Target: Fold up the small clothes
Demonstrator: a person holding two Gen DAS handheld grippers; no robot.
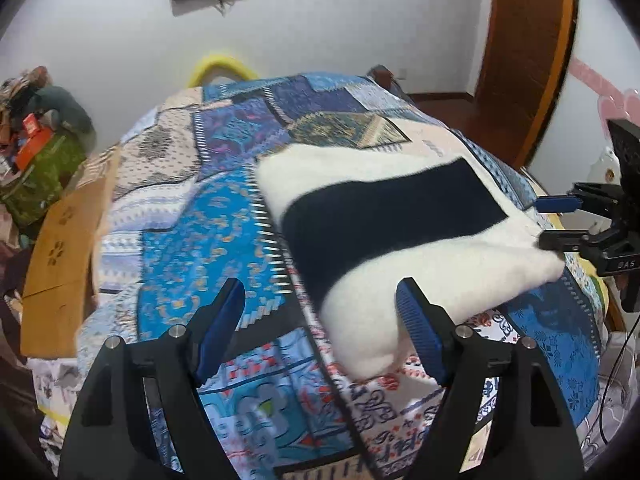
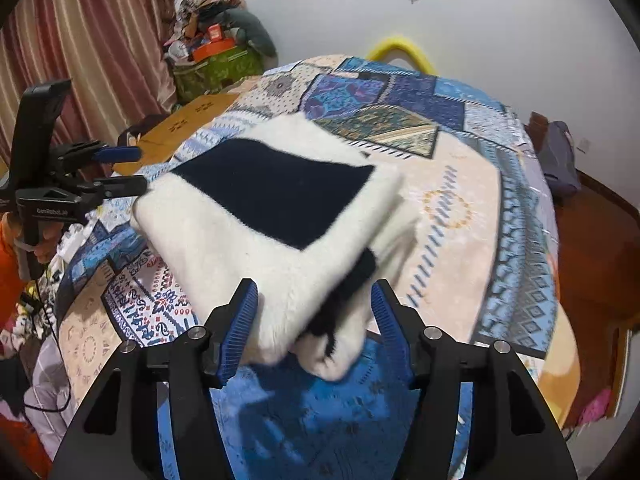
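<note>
A: How far along was the folding?

B: Well on, by the look of it. The white fleece garment (image 1: 400, 216) with its dark panel (image 1: 384, 216) lay as a compact folded bundle on the patterned bedspread (image 1: 192, 216), toward the near side of the bed. Edges looked stacked, more than one layer thick.

A: And the grippers?

B: The left gripper (image 1: 320, 328) stood wide. One blue pad (image 1: 420, 332) sat right at the near corner of the bundle, the other well clear over the bedspread; nothing was pinched. The right gripper (image 2: 314, 328) was also parted, with the near corner of the bundle lying between its fingers (image 2: 240, 332), but the pads did not appear to press on it. In the left wrist view the right gripper showed at the far right, tips just at the bundle's edge.

A: So released?

B: That was the likely reading: a fold laid down and let go. In the right wrist view a dark strip (image 2: 344, 300) and a loose white layer poked out at the near corner, so the stack was not tidy.

A: What was left?

B: Perhaps tucking that corner or one more fold. Whether other clothes waited could not be told.
</note>
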